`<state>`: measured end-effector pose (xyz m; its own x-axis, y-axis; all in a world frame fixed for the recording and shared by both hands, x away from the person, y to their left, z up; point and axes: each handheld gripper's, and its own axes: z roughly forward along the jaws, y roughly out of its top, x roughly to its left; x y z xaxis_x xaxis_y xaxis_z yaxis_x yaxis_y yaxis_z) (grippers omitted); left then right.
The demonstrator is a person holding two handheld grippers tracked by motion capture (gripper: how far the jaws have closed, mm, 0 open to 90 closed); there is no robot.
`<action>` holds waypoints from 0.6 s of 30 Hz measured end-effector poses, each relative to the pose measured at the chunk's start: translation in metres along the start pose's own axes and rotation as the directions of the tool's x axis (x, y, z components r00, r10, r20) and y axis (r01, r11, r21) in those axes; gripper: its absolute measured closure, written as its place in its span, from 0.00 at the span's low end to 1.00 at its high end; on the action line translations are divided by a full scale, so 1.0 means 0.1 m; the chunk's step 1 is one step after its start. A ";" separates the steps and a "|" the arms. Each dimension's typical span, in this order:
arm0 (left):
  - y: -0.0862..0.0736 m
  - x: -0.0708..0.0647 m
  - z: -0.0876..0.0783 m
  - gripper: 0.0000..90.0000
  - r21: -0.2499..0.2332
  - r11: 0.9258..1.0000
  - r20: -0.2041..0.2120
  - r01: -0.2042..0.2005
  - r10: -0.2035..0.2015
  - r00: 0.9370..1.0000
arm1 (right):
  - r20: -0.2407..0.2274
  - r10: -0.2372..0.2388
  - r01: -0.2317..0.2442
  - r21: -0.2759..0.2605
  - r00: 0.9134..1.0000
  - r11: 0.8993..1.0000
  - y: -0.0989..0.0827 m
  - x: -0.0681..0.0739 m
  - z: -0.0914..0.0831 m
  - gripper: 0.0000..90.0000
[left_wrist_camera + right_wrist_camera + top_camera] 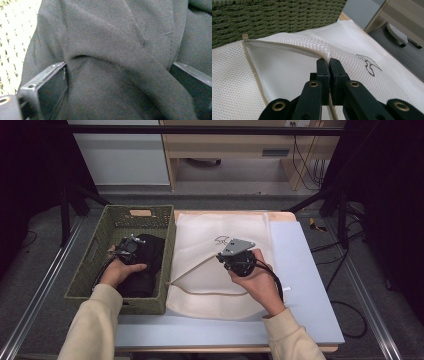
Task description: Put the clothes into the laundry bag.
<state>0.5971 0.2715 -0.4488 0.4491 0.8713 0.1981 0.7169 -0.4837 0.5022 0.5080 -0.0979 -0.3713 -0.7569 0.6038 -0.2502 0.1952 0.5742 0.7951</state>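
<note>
Pinching the zip edge of the bag (287, 82), the right gripper (329, 65) was clamped shut so that the mouth was held raised and open, evidently to receive the garment (112, 62). The left gripper (131, 246) was spread wide around that black garment in the basket (85, 275). The bag's long axis was laid front to back, its mouth turned toward the basket.

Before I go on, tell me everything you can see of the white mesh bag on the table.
The white mesh bag lies flat on the pale blue tabletop, right beside the green woven basket. It looks like fine netting with a beige zipper edge, which curves open across its front. A small dark bird-like drawing is printed near its middle. The right tongs are shut on the upper lip of the opening, lifting it slightly. I cannot tell whether anything is inside.
</note>
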 end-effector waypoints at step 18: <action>0.10 0.10 -0.37 0.69 -0.079 0.995 -0.081 0.058 -0.065 0.995 | 0.001 0.003 -0.003 -0.005 1.000 1.000 0.01 -0.02 -0.01 0.97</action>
<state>0.5887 0.2781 -0.4103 0.3570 0.9046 0.2328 0.6977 -0.4240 0.5775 0.5085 -0.0992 -0.3697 -0.7556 0.6060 -0.2488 0.1942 0.5699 0.7984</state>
